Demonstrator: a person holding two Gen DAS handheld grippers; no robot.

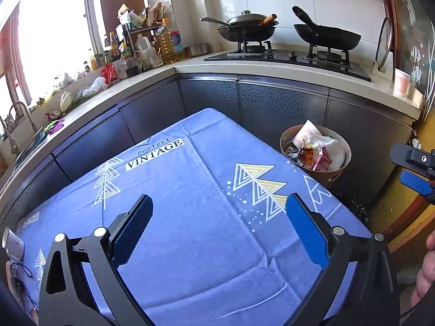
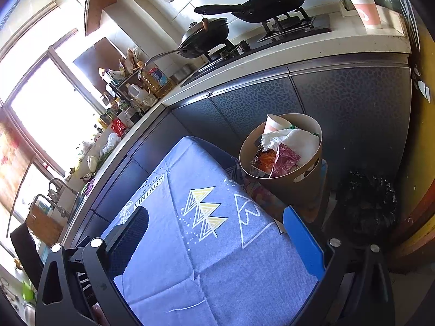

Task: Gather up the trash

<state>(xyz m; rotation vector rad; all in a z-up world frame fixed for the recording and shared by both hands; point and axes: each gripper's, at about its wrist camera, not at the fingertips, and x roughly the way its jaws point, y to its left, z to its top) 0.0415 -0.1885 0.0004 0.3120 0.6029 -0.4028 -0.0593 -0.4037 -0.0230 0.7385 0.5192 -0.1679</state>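
Tablecloth (image 1: pixel 190 217): blue-violet, printed w/ white & yellow nested triangles, white dots, a white "VINTAGE" label.
Bin (image 2: pixel 293 187): tan-brown outside, cream inside.
Trash in bin (image 2: pixel 282 149): white paper, red-pink wrapper, orange-printed packet.
Left gripper (image 1: pixel 218 226): black frame, blue pads (image 1: pixel 305 233).
Right gripper (image 2: pixel 214 244): black frame, blue pads (image 2: pixel 303 244).
Cabinet doors (image 1: pixel 272 103): dark grey, pebble-patterned.
Woks (image 1: pixel 326 36): black.
Cup (image 2: pixel 365 12): white w/ pink band.

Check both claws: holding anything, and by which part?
Nothing held. Left claw and right claw are both open, empty, over the tablecloth.
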